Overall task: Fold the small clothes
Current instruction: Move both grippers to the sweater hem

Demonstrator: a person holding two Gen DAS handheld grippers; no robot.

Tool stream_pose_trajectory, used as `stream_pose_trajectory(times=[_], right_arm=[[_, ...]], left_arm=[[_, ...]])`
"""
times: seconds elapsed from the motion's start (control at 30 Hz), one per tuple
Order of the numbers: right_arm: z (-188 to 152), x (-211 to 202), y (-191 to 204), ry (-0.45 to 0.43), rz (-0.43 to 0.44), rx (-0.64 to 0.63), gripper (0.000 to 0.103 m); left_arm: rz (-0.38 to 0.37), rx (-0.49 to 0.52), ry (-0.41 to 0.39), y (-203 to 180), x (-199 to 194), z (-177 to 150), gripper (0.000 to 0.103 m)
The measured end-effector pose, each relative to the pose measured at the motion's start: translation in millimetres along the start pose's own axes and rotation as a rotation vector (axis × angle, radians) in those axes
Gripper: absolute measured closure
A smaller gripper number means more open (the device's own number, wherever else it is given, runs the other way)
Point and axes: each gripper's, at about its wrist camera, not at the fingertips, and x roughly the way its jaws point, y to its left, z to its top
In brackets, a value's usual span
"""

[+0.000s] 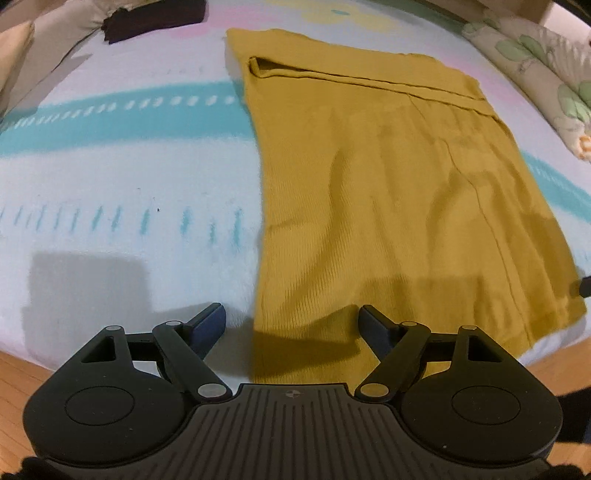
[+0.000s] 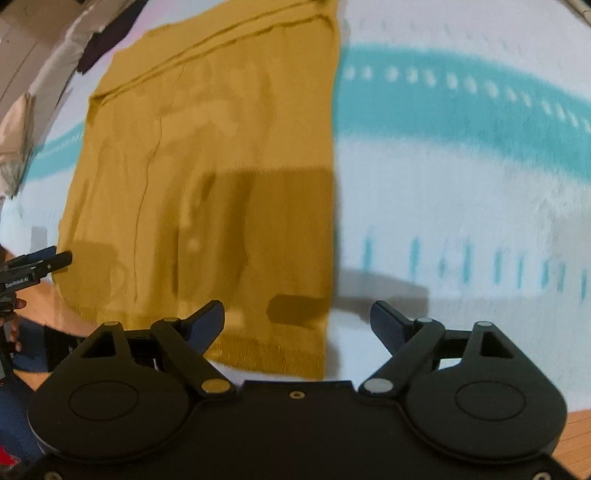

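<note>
Pale bedsheet (image 1: pixel 110 166) with teal bands under everything. Mustard knit garment (image 1: pixel 388 192) spread flat, far edge folded over, near hem reaching bed edge. Left gripper (image 1: pixel 291 321) over near-left corner, jaws wide, nothing between pads. Right gripper (image 2: pixel 297 319) likewise gaping, empty, over near-right corner (view motion-blurred). Dark garment (image 1: pixel 155 16) cut off by frame top. Floral bedding (image 1: pixel 535 74) at right.

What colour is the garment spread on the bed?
Mustard yellow garment, plain ribbed knit; clearest in the left wrist view.
</note>
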Motion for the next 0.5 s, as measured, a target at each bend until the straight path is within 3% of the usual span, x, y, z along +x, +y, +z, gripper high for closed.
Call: stream_pose_trajectory(times=[0.13,0.3,0.5], right_arm=[[-1.6,9.0,6.7,0.055,0.043,-0.012,0.031],[-1.5,20.2,19.3,0.073,0.021,-0.068,0.031],[-1.1,18.5,10.1,0.059,0.056,-0.019,0.031]], left_arm=[[0.015,0.022,0.002,-4.1,3.0,1.4,0.025],[0.010,0.012,-0.010,-3.1,-0.5,-7.9,0.026],[0.011,0.017,-0.024,-5.2,-4.0,-15.8,0.026]])
